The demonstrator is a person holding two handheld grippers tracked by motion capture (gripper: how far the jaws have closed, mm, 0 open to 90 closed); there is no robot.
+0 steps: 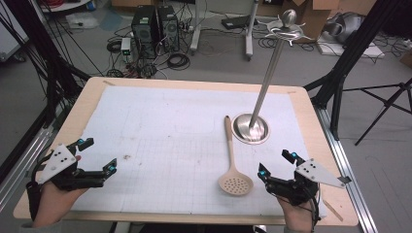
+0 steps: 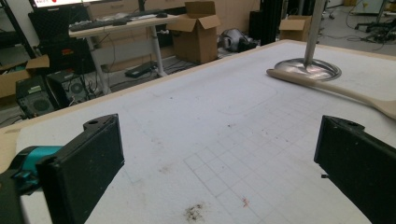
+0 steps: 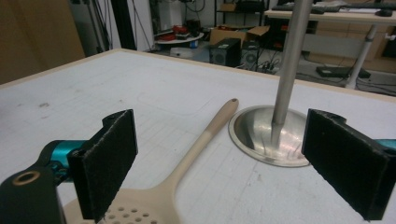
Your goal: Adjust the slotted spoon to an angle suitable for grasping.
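Observation:
A beige slotted spatula point(image 1: 231, 165) lies flat on the white mat, its perforated head nearest me and its handle reaching toward a steel stand. That stand has a round base point(image 1: 250, 128) and a tall pole topped by hooks and a knob point(image 1: 288, 26). My right gripper point(image 1: 277, 162) rests open near the front right edge, just right of the spatula head point(image 3: 140, 210); the handle point(image 3: 205, 135) and base point(image 3: 266, 135) show between its jaws. My left gripper point(image 1: 98, 154) sits open at the front left, nothing between its jaws; its view shows the handle point(image 2: 336, 88) and base point(image 2: 306, 70) far off.
The white gridded mat point(image 1: 170, 131) covers a wooden table point(image 1: 82, 102). Small dark stains mark the mat point(image 2: 194, 212) near the left gripper. Beyond the table stand computer towers point(image 1: 155, 26), cables, cardboard boxes and black tripod legs point(image 1: 384, 104).

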